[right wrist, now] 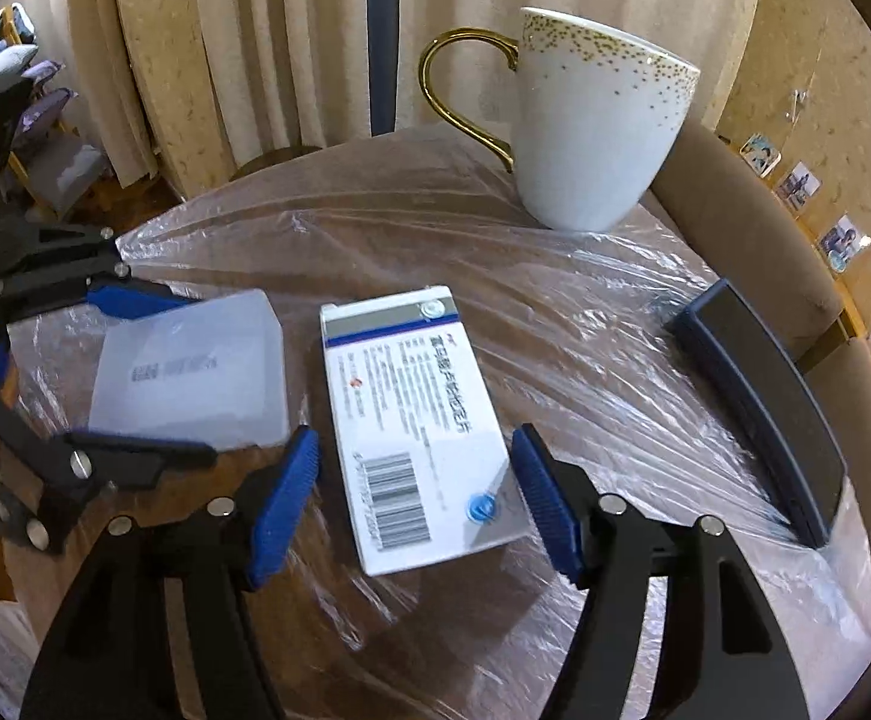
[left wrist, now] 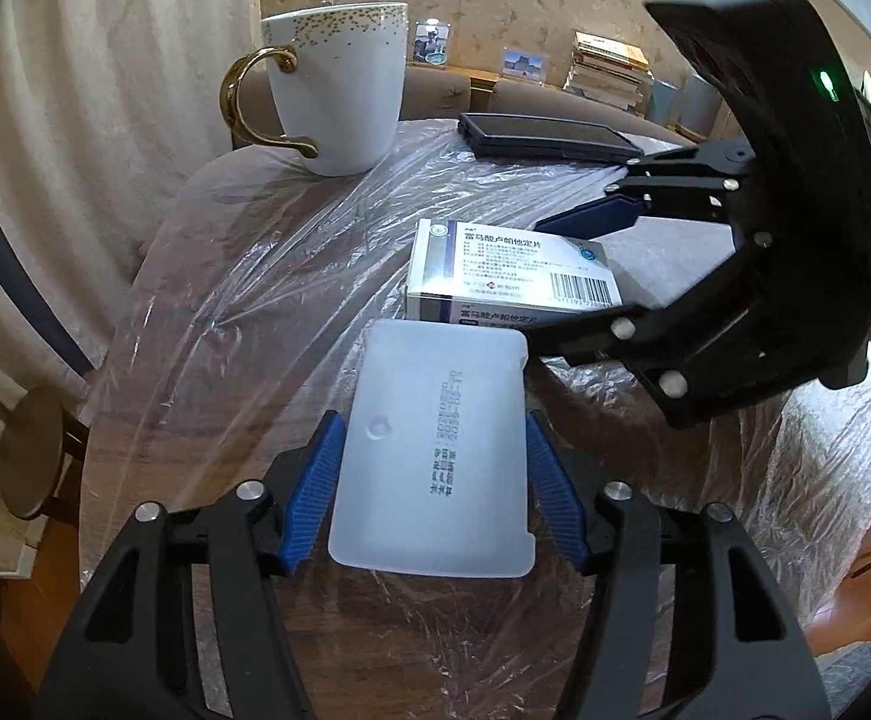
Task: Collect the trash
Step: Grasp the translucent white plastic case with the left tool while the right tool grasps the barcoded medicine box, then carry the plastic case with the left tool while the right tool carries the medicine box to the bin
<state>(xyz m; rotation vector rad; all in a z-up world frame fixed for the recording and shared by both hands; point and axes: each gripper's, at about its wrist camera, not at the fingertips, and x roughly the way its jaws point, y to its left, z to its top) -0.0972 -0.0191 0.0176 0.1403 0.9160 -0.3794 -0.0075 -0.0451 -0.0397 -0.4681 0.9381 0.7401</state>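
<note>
A frosted white plastic case (left wrist: 435, 450) lies flat on the plastic-covered round table (left wrist: 243, 300). My left gripper (left wrist: 432, 486) is open, with its blue pads on either side of the case; whether they touch it I cannot tell. The case also shows in the right wrist view (right wrist: 195, 372). A white medicine box (right wrist: 411, 432) with a barcode lies beside the case. My right gripper (right wrist: 414, 504) is open and straddles the box's near end, with gaps on both sides. The box shows in the left wrist view (left wrist: 513, 273), with the right gripper (left wrist: 561, 276) around it.
A white mug with gold dots and a gold handle (left wrist: 333, 84) stands at the table's far edge. A dark flat case (right wrist: 765, 408) lies at the table's far right side. A brown sofa back (right wrist: 735, 222), curtains and a stool (left wrist: 33, 450) surround the table.
</note>
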